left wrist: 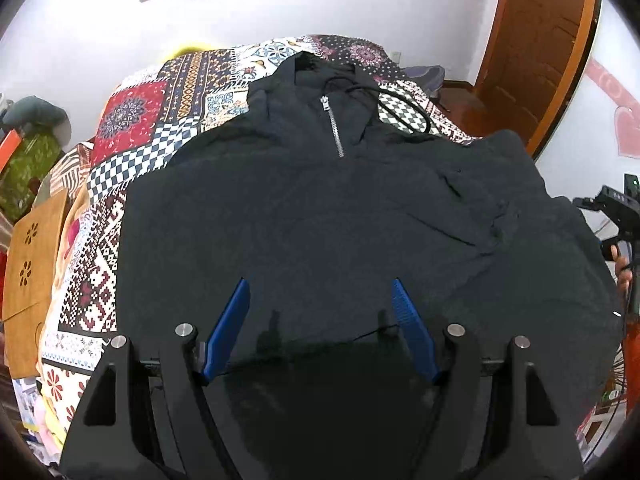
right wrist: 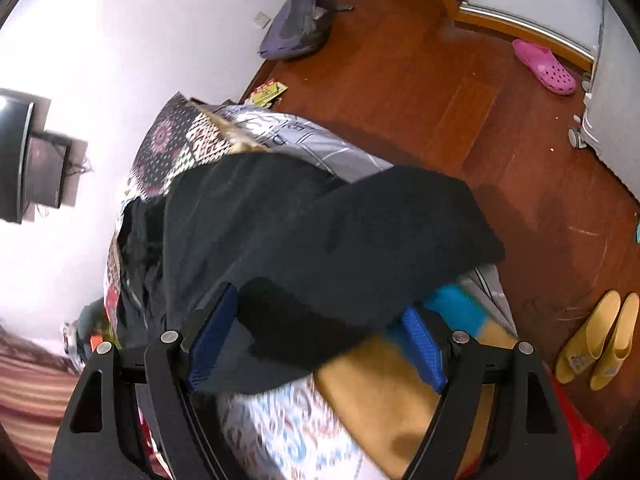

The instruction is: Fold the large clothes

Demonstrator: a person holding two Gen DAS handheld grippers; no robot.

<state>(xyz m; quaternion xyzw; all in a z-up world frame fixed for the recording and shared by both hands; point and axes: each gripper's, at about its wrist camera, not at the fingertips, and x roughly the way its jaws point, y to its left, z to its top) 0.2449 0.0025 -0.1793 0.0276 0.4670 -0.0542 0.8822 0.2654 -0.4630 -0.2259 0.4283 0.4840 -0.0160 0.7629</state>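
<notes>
- Leftmost in the left wrist view, a tan cloth with flower cut-outs (left wrist: 34,256) hangs at the bed's left edge, just beside the patterned bedspread (left wrist: 136,120).
- A broad strip of bedspread lies bare along the left side and behind the hood, giving free room there.
- Centre stage, the black hooded jacket (left wrist: 320,208) lies spread front-up on the bed, its short silver zipper (left wrist: 333,126) pointing toward the far wall.
- The left tongs (left wrist: 320,326) hover over the jacket's near hem, blue pads (left wrist: 228,332) well apart, gripping nothing.
- Rightward, the jacket's right side bunches and reaches the bed's right edge; a hand (left wrist: 622,270) with the other tool shows just past it.
- From the right wrist view, a black sleeve or side flap (right wrist: 384,240) sticks out past the bed's edge over the wooden floor (right wrist: 500,140).
- The right tongs (right wrist: 316,332) stand wide; the black cloth passes between the pads, but blur hides whether they press on it.
- Open floor lies beyond the edge, with a pink clog (right wrist: 546,66) and yellow slippers (right wrist: 596,340) at the far right.
</notes>
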